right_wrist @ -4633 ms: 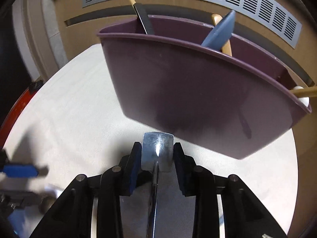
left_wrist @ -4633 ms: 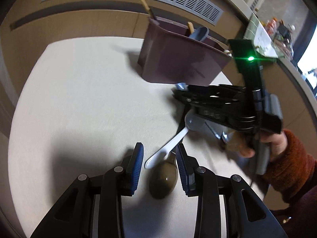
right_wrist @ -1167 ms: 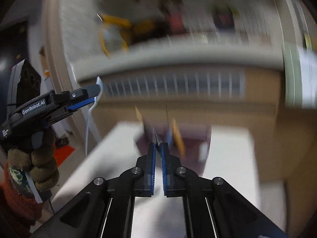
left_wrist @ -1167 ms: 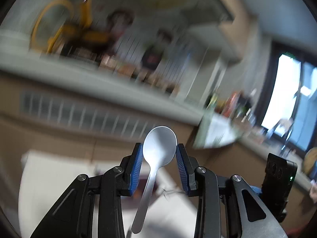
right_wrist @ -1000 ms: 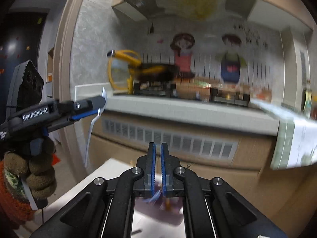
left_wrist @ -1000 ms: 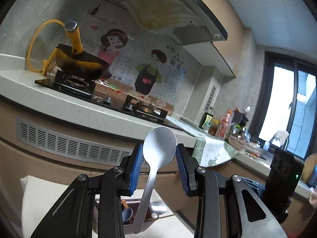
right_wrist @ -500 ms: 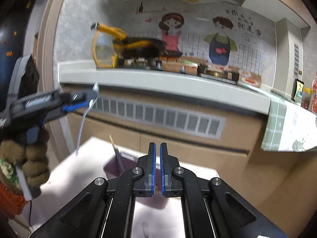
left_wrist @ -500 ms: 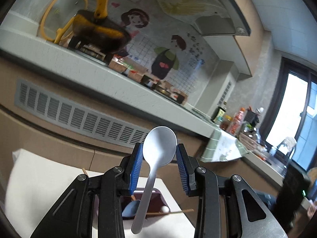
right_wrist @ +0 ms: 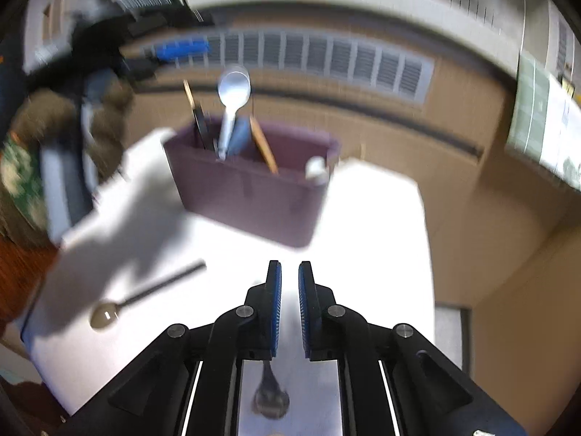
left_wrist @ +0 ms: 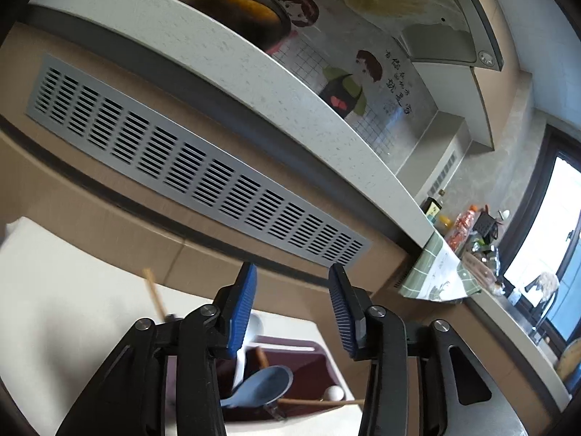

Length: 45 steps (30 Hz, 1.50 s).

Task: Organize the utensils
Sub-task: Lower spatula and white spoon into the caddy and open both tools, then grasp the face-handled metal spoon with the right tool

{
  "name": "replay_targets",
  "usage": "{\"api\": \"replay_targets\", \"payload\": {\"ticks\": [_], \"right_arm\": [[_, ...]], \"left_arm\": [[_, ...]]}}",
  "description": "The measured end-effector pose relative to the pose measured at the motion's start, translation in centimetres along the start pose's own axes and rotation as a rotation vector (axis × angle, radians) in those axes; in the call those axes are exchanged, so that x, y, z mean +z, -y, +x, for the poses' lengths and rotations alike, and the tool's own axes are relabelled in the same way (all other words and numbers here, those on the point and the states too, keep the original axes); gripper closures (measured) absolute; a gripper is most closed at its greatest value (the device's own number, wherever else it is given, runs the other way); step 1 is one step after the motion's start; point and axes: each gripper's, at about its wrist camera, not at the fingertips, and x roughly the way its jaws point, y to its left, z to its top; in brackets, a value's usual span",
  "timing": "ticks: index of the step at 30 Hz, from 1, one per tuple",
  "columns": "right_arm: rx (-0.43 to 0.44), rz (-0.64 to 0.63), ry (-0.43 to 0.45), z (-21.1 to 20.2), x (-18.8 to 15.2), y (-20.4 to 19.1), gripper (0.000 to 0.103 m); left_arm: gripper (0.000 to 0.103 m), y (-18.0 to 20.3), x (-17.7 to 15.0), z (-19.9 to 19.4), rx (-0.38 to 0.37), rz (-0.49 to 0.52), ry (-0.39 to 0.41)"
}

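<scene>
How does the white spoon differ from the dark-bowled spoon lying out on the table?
The white spoon stands upright in the purple holder, bowl up; the brown spoon lies flat on the table. The white spoon is pale throughout; the brown spoon has a dark thin handle. Neither is in a claw.

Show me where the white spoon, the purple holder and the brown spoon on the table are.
white spoon (right_wrist: 234, 85), right wrist view, on its bowl.
purple holder (right_wrist: 250, 200), right wrist view, on its front wall.
brown spoon (right_wrist: 105, 315), right wrist view, on its bowl.
</scene>
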Motion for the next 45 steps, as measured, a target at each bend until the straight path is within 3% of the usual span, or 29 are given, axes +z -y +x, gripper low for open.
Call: {"api": "replay_targets", "payload": {"ticks": [3, 5, 9, 12, 15, 17, 21, 28, 38, 45], "right_arm": [[-0.039, 0.0, -0.043, 0.9, -1.3, -0.1, 0.094], [-0.074, -0.015, -0.069, 1.3, -2.0, -0.4, 0.093], [-0.107, -0.037, -0.105, 1.8, -2.9, -1.1, 0.091], [-0.055, -0.051, -0.104, 1.5, -3.3, -2.0, 0.091], [0.074, -0.049, -0.131, 1.4, -3.2, -3.2, 0.091], [0.124, -0.036, -0.148, 1.9, -3.2, -3.6, 0.091], [0.104, 0.025, -0.169, 3.7, -3.2, -2.7, 0.091], [0.106, 0.102, -0.221, 6.3, -4.5, -1.5, 0.091], [0.158, 0.042, -0.162, 2.7, -7.1, -0.8, 0.091], [0.197, 0.007, -0.18, 2.2, -8.7, -1.0, 0.091]], "left_arm": [[0.06, -0.6, 0.0, -2.0, 0.072, 0.033, -0.017], [0.06, -1.1, -0.6, -3.4, 0.154, 0.086, -0.074], [0.06, -2.6, -3.5, -5.8, 0.221, 0.148, -0.212], [0.06, -3.6, -6.4, -7.5, 0.29, 0.201, -0.316], [0.06, -3.9, -9.2, -8.7, 0.358, 0.257, -0.397], [0.06, -3.9, -11.0, -9.3, 0.361, 0.274, -0.457], [0.06, -3.1, -13.5, -9.7, 0.343, 0.303, -0.53], [0.06, -2.6, -13.9, -9.9, 0.339, 0.301, -0.541], [0.06, -2.9, -14.0, -9.3, 0.313, 0.258, -0.572], [0.06, -2.4, -15.0, -8.3, 0.275, 0.263, -0.617]]}}
